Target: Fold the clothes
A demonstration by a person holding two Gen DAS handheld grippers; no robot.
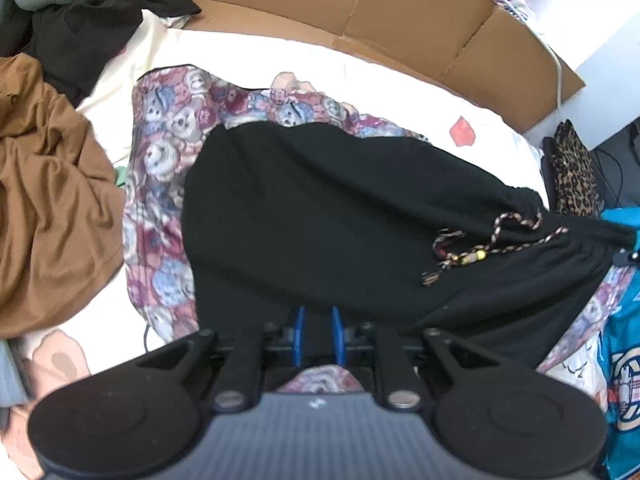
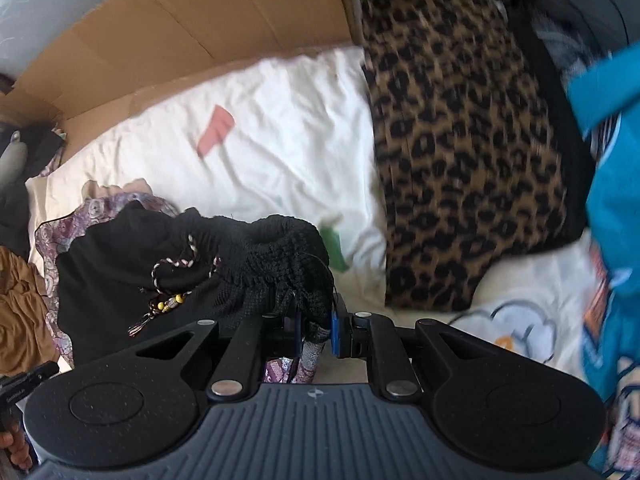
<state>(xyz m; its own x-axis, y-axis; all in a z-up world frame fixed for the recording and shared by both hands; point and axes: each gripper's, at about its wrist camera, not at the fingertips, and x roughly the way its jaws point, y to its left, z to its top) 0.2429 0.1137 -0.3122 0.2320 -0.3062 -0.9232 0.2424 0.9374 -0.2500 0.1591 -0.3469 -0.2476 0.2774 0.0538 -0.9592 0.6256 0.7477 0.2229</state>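
From your left wrist camera, your left gripper (image 1: 319,330) points forward and down over the black garment (image 1: 340,220), which lies spread across a teddy-bear print cloth (image 1: 160,152) on the white bedsheet (image 1: 360,72). The blue fingers (image 1: 299,332) stand nearly together with the black hem draped over their tips, so they seem pinched on it, though the contact itself is hidden. Only this view shows the garment's full spread, its braided drawstring (image 1: 492,240), and the brown garment (image 1: 52,200) bunched off to the left.

From your right wrist camera, your right gripper (image 2: 316,330) sits low at the gathered waistband of the black garment (image 2: 168,280), narrow and clamped on a fold of knit. The picture is blurred. Only here do you see the leopard-print cloth (image 2: 460,160) lying well apart to the right, beside a teal fabric (image 2: 612,184).
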